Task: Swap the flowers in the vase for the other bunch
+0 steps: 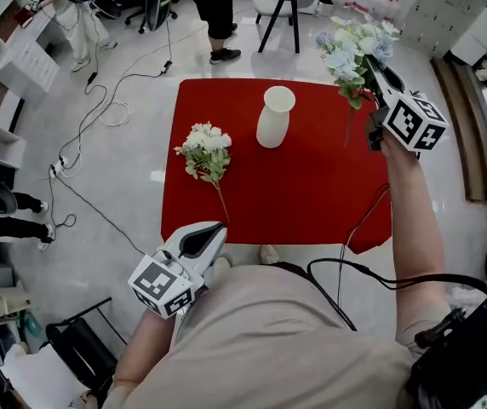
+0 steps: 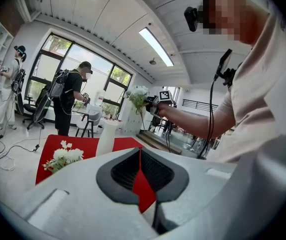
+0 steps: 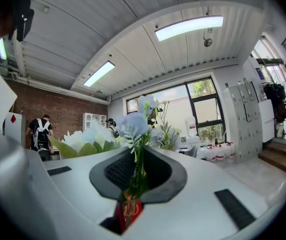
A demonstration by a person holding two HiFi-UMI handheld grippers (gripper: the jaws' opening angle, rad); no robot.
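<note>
An empty white vase [image 1: 275,116] stands upright at the back middle of the red table [image 1: 312,203]. A white flower bunch [image 1: 206,152] lies on the cloth left of the vase, stem toward me. My right gripper [image 1: 373,92] is raised over the table's right back corner, shut on the stems of a blue-and-white bunch [image 1: 356,48]; the stems [image 3: 133,181] run between its jaws. My left gripper [image 1: 213,230] hangs at the table's front edge, shut and empty. From the left gripper [image 2: 140,156] I see the white bunch [image 2: 63,156], the vase [image 2: 105,136] and the raised bunch [image 2: 139,96].
Cables [image 1: 99,109] trail over the floor left of the table. A person [image 1: 214,15] and a black stool [image 1: 282,2] stand behind it. White shelving [image 1: 5,32] lines the left wall. A long low step [image 1: 465,126] lies to the right.
</note>
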